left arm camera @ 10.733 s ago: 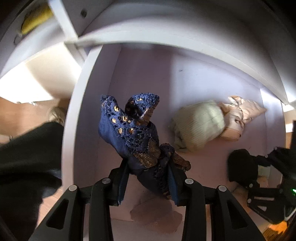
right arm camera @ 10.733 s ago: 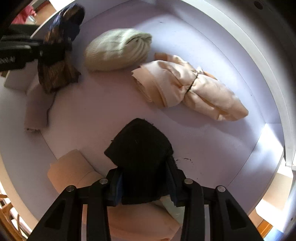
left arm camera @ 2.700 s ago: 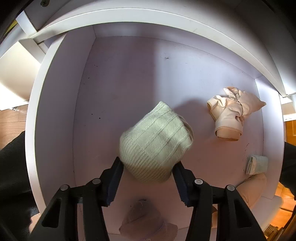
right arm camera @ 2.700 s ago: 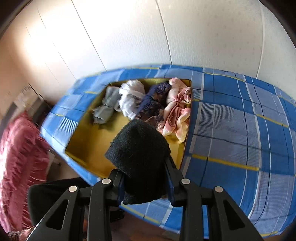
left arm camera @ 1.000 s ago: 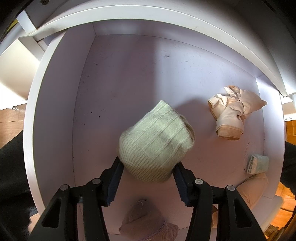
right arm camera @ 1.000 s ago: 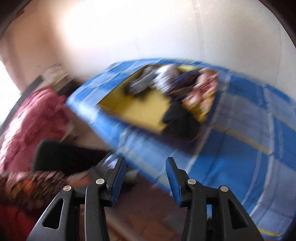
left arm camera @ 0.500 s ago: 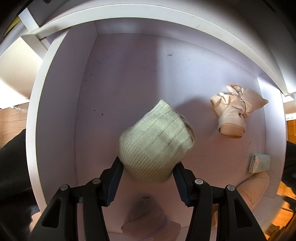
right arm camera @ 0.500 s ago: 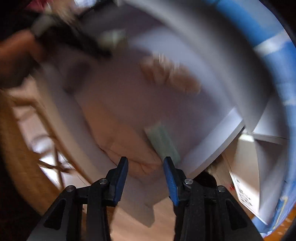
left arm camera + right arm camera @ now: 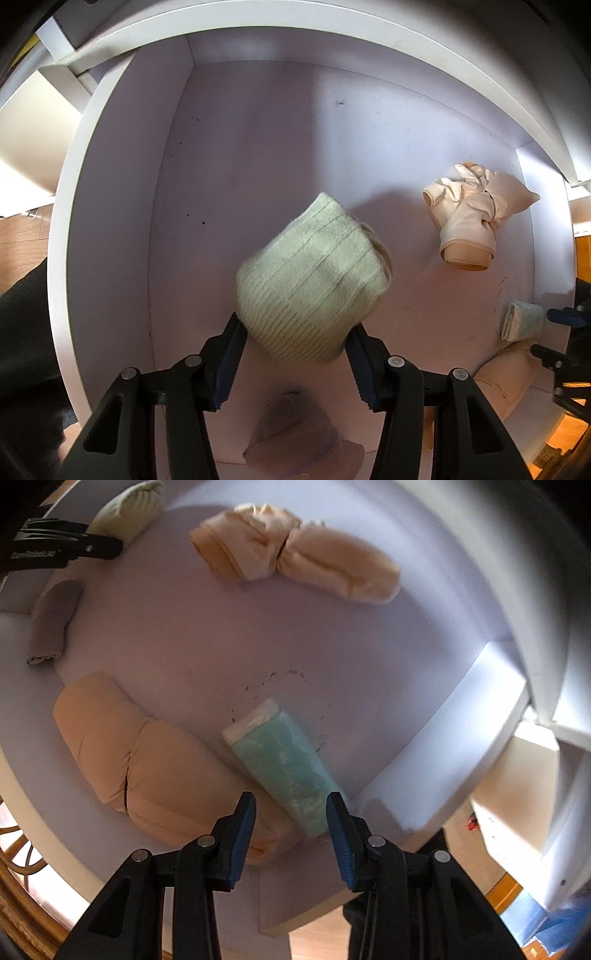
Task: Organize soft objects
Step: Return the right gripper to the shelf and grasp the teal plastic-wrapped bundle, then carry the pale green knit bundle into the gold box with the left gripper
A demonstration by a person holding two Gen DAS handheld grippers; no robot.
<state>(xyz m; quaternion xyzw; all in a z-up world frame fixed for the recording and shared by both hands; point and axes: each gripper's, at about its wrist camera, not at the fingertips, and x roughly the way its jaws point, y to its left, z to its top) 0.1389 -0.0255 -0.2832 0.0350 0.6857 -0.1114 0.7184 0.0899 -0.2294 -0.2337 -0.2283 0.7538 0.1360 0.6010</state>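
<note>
Left gripper [image 9: 293, 354]: pinching the pale green knit roll [image 9: 314, 284] between both pads and holding it clear above the floor of the white drawer [image 9: 110, 229].
Right gripper [image 9: 291, 823]: carrying nothing; jaws standing part open, pads not pressing on anything, pointing down over the mint folded cloth [image 9: 284, 764].
Mint folded cloth: lying on the drawer floor at 12 o'clock from the right fingertips, touching the large peach roll [image 9: 155, 760] at its 9 o'clock side.
Peach knotted bundle [image 9: 295, 561]: lying at 12 o'clock in the right wrist view, well apart from the mint cloth.
Mauve roll [image 9: 51, 624]: lying at 10 o'clock in the right wrist view, against the drawer edge.
Progress, judged: part done; five soft items are showing at the drawer, one of them lifted and four waiting on the floor.
Remaining, judged: carrying out the knit roll, then clearing the rest.
Change, left: gripping the knit roll instead of the navy lace cloth seen ten seconds back.
Change, right: no longer holding the black item; now facing the drawer rather than the blue checked bed with the yellow tray.
</note>
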